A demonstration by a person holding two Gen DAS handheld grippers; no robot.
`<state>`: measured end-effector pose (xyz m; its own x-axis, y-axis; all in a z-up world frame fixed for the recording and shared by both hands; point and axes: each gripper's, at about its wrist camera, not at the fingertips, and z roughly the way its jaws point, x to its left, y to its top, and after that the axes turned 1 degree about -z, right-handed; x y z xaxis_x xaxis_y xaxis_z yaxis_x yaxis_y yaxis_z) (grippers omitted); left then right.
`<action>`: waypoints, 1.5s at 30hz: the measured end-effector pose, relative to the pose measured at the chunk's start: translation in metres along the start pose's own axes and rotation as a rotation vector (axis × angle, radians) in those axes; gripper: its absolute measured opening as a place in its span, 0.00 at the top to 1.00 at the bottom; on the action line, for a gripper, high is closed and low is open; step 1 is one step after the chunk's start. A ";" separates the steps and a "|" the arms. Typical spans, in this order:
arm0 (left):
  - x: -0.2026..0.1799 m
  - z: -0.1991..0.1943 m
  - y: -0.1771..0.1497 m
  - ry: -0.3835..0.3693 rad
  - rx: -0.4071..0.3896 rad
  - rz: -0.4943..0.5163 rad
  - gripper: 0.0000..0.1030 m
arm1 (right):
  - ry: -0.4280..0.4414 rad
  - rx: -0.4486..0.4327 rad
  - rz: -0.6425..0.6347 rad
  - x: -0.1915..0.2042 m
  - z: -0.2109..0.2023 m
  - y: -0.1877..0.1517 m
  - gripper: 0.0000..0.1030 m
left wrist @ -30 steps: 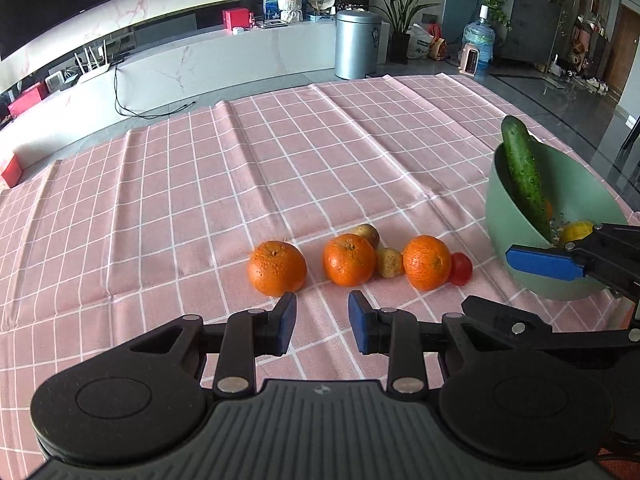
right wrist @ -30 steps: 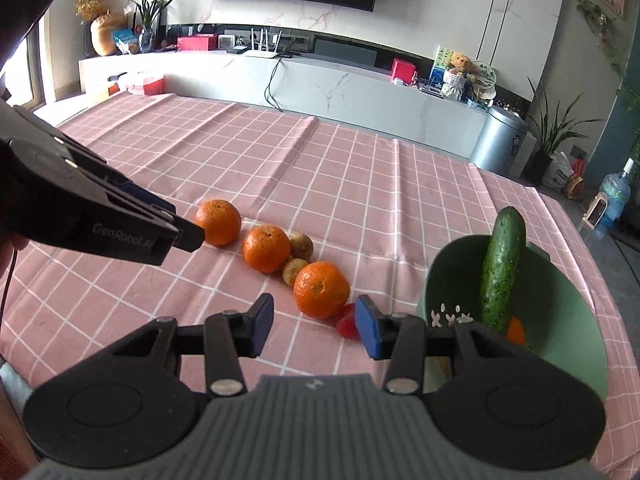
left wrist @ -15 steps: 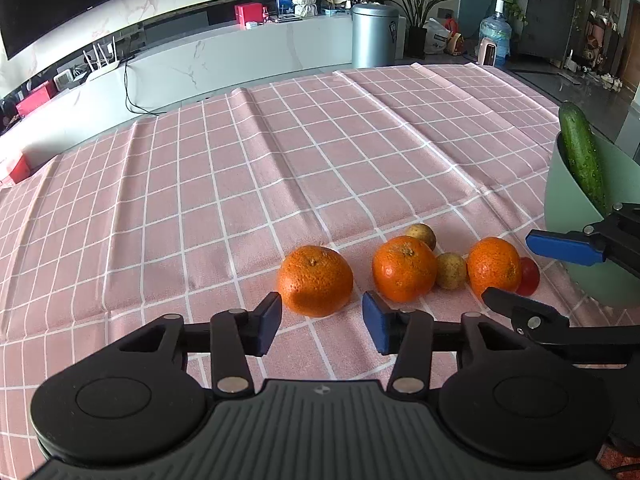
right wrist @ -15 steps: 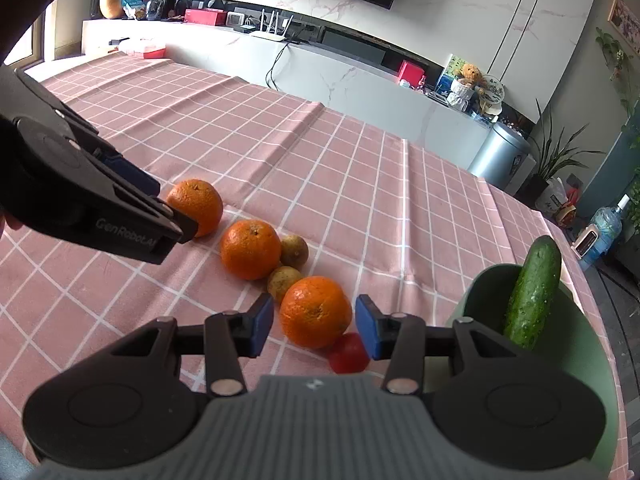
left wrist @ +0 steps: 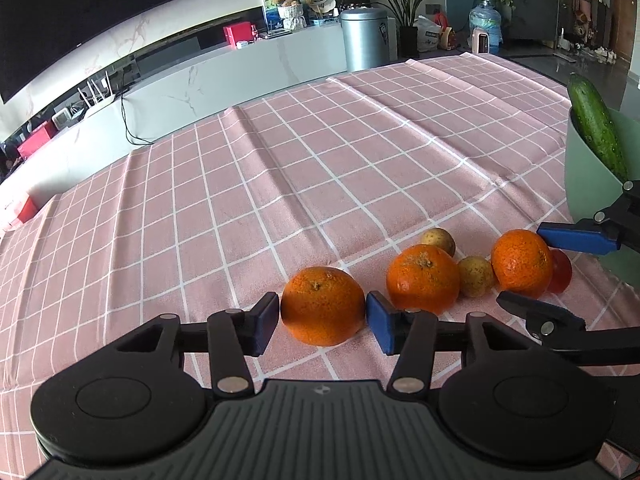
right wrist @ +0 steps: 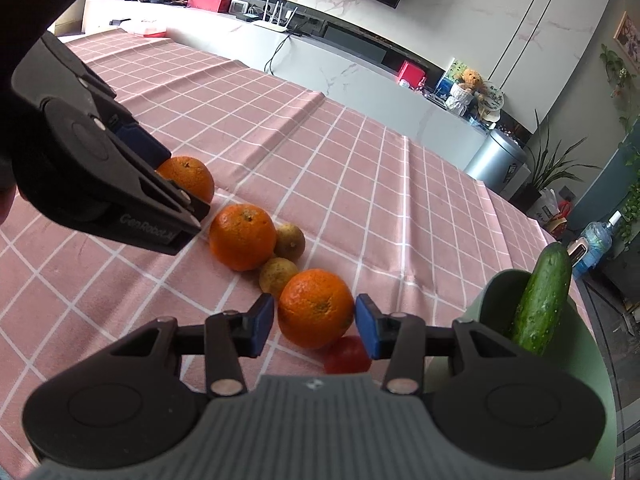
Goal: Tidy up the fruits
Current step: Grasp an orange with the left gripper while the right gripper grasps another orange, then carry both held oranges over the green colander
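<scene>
Three oranges lie in a row on the pink checked tablecloth. My left gripper [left wrist: 322, 322] is open, its jaws on either side of the left orange [left wrist: 322, 305]. My right gripper [right wrist: 315, 324] is open, its jaws on either side of the right orange [right wrist: 315, 307]. The middle orange [left wrist: 422, 279] lies between them, also in the right wrist view [right wrist: 242, 237]. Two small yellow-brown fruits [right wrist: 289, 241] [right wrist: 277, 274] and a red tomato [right wrist: 346, 357] lie beside the oranges. A green bowl [right wrist: 496, 300] holds a cucumber [right wrist: 542, 298].
The tablecloth [left wrist: 320, 168] stretches far behind the fruit. The bowl stands at the right table edge [left wrist: 584, 192]. Beyond the table are a white cabinet, a metal bin [left wrist: 364, 38] and a water bottle.
Both grippers have moved forward and down. The left orange now sits between the left jaws and the right orange between the right jaws. The fruit has not moved.
</scene>
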<state>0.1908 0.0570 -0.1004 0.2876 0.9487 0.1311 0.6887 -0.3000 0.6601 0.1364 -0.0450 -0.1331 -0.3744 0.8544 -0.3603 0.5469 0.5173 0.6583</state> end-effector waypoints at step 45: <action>-0.093 -0.124 0.033 -0.229 -0.087 -0.034 0.50 | 0.161 -0.049 0.360 -0.114 -0.145 -0.043 0.65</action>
<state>0.1042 -0.0286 0.0013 0.4155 0.9078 -0.0567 0.6432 -0.2492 0.7240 0.0474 -0.1721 -0.0248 -0.2799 0.9600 0.0048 0.6294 0.1797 0.7560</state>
